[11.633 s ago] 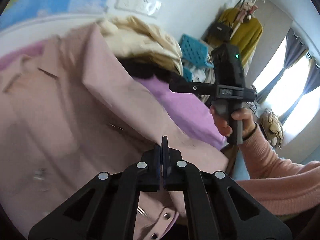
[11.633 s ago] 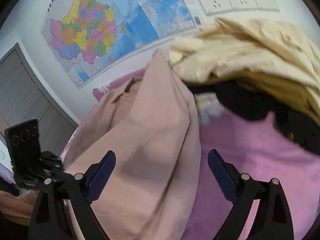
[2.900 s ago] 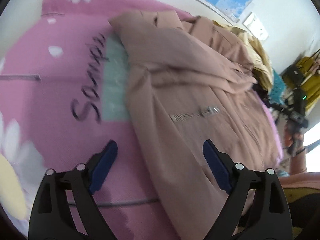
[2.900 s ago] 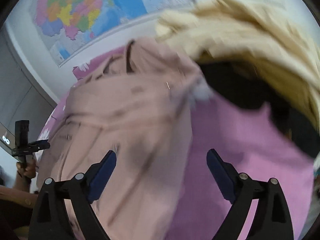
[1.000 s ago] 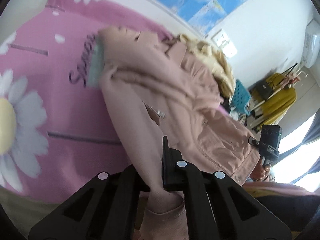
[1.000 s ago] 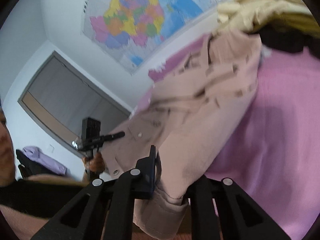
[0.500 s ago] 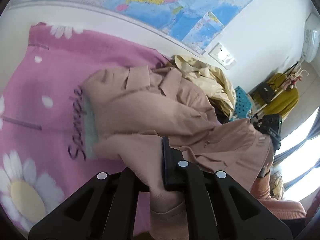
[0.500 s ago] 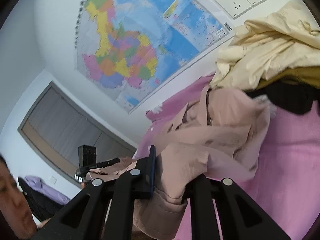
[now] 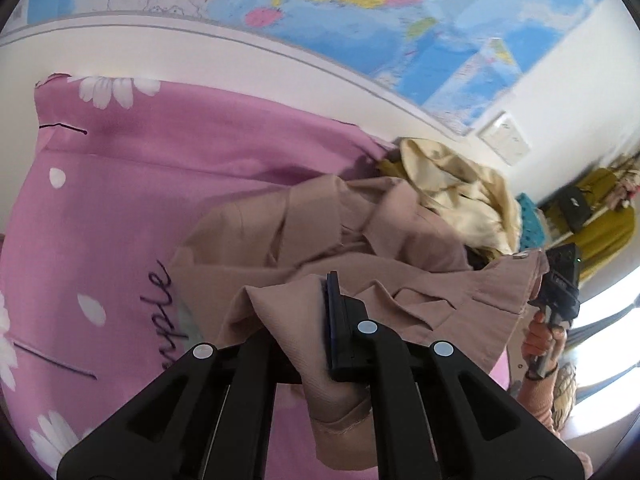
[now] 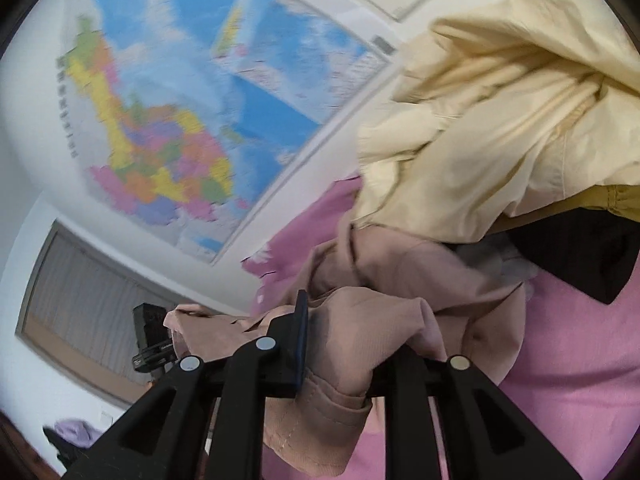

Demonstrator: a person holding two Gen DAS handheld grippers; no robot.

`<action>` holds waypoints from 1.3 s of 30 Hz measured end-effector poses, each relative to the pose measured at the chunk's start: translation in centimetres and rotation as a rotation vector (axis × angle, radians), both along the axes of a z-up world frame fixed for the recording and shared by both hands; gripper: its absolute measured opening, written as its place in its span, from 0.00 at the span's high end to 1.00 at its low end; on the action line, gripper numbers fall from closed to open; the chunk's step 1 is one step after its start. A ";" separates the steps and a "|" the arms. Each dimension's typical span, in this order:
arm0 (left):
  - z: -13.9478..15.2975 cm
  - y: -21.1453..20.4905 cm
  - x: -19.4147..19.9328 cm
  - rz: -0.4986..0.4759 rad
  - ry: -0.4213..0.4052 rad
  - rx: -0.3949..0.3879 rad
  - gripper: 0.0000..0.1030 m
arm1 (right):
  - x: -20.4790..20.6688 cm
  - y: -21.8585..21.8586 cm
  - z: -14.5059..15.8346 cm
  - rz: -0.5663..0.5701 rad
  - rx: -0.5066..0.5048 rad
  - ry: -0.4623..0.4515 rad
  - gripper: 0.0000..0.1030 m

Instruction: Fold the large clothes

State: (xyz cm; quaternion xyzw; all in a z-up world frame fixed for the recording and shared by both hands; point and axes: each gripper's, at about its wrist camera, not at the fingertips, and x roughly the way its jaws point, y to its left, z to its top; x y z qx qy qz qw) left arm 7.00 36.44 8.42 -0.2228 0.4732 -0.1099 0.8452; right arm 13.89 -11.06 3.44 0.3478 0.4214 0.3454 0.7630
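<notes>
A dusty-pink jacket [image 9: 320,236] lies on the pink flowered bedsheet [image 9: 120,184], its collar end toward the wall. My left gripper [image 9: 316,320] is shut on the jacket's hem, held above the collar part. My right gripper [image 10: 340,344] is shut on the other hem corner of the jacket [image 10: 400,280], also lifted. The right gripper also shows in the left wrist view [image 9: 560,280], holding the far corner. The left gripper also shows in the right wrist view [image 10: 152,340].
A pile of cream [image 10: 500,112], mustard and black [image 10: 580,256] clothes lies at the far right of the bed against the wall. A map [image 9: 360,8] and wall sockets [image 9: 506,136] are on the wall. A rack with yellow clothing [image 9: 600,216] stands near the window.
Both grippers closed on the jacket's bottom hem and have carried it up and forward toward the collar, doubling the jacket over itself. The views now tilt up toward the wall.
</notes>
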 end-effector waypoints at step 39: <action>-8.2 -4.3 5.3 -0.052 0.084 0.344 0.88 | -0.2 12.4 -3.1 0.176 -0.678 -0.248 0.34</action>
